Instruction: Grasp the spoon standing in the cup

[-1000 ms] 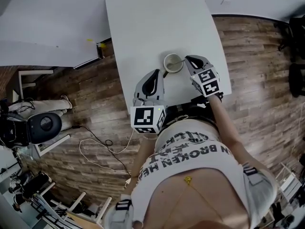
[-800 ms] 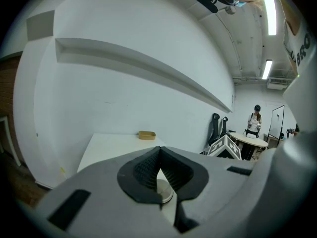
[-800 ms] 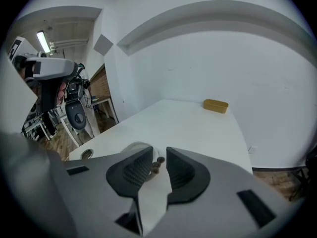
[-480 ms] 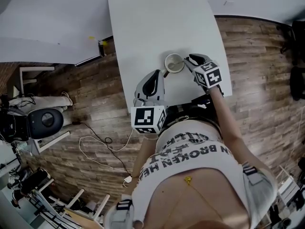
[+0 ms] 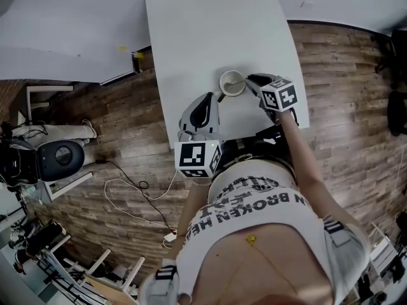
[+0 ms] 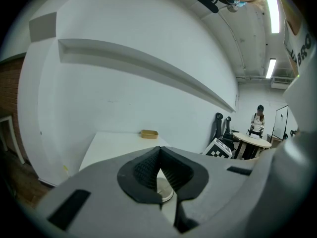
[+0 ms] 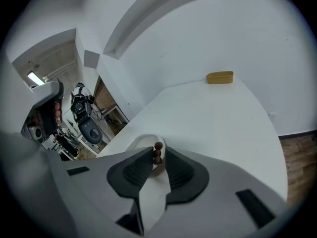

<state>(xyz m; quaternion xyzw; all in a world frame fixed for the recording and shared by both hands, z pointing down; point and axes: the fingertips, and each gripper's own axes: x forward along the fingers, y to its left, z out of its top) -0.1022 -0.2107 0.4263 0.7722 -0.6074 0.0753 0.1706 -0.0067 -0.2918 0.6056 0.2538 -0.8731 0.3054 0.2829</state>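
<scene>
R gripper (image 7: 158, 158) closing round spoon (image 7: 158, 150) in cup (image 7: 140, 144)
I see its jaws narrowing w/ the spoon's beaded handle tip between them, pads not yet pressing on it. The cup stands on the white table (image 5: 210, 37), toward the person's side. L gripper (image 6: 159, 151) is clenched & empty, near the cup.

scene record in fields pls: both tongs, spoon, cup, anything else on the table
spoon: upright in the cup, brown beaded top
cup: white, on the white table
right tongs: closing, jaws either side of the spoon's top, not yet pressing it
left tongs: shut, empty, by the table's near edge
other: small tan item at the far end
</scene>
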